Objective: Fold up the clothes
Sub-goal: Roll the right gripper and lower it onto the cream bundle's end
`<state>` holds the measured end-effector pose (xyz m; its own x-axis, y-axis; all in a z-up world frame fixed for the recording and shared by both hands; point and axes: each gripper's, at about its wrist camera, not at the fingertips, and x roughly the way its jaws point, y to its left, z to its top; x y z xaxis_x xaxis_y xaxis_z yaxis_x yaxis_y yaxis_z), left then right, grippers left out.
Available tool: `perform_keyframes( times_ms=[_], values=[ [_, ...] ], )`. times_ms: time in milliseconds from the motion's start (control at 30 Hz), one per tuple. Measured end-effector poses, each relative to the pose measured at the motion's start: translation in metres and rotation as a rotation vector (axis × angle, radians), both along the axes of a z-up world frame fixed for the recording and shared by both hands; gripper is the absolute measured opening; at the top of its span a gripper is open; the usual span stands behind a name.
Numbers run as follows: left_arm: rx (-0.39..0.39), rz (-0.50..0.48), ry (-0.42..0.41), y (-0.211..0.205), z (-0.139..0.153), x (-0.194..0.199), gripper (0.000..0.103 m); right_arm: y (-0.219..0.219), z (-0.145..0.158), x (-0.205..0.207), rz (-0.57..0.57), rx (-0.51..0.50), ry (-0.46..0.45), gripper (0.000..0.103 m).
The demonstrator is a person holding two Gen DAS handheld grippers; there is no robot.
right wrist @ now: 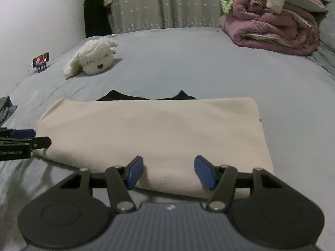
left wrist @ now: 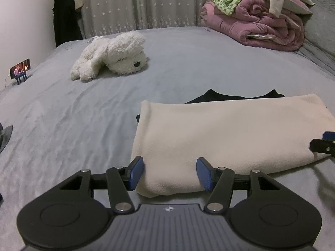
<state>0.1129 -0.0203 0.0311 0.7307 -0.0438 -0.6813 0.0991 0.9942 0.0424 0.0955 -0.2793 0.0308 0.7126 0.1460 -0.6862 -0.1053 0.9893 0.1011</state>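
1. No box, basket or other container shows in either view; everything lies loose on the grey bed (left wrist: pixel 62 125)
2. The cream garment (left wrist: pixel 226 138), folded into a broad rectangle, lies flat on the bed just ahead of both grippers, on top of a black garment (left wrist: pixel 211 96) whose two points stick out past its far edge
3. The left gripper (left wrist: pixel 170 174) has its blue pads spread apart at the cream garment's near left corner, cloth between them but not visibly pinched
4. The right gripper (right wrist: pixel 169 172) is likewise spread, over the near edge, gripping nothing
5. A white plush dog (right wrist: pixel 92 61) lies further back; a lit phone (left wrist: pixel 20 68) stands on a small blue stand; rolled pink quilts (right wrist: pixel 270 29) with green-patterned cloth are piled at the far right
6. Faint white lettering on the left gripper's side in the right wrist view is too blurred to read
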Motion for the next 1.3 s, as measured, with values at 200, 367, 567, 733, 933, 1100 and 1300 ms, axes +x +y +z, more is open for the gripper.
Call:
perform_keyframes(
  times_ms=[200,367,567,733,933,1100,1300],
  values=[
    [0.010,-0.001,0.001,-0.001,0.000,0.000,0.057,-0.022,0.014,-0.007,-0.100,0.003,0.023,0.063],
    [-0.011,0.008,0.010,0.002,0.001,0.003,0.057,-0.048,0.021,-0.034,-0.215,0.077,0.057,0.075],
    [-0.015,0.018,0.009,0.003,0.001,0.003,0.057,-0.074,0.001,-0.048,-0.285,0.173,0.126,0.080],
    [-0.007,0.018,0.006,0.001,0.000,0.002,0.057,-0.078,-0.015,-0.041,-0.273,0.311,0.142,0.089],
    [-0.009,0.020,0.006,0.001,0.000,0.001,0.057,-0.086,-0.022,-0.035,-0.307,0.447,0.105,0.089],
    [-0.001,0.017,0.004,0.000,-0.001,0.000,0.057,-0.094,-0.034,-0.029,-0.383,0.537,0.038,0.076],
    [-0.003,0.017,0.004,0.001,-0.001,0.000,0.057,-0.105,-0.047,-0.024,-0.438,0.612,-0.025,0.071]
  ],
)
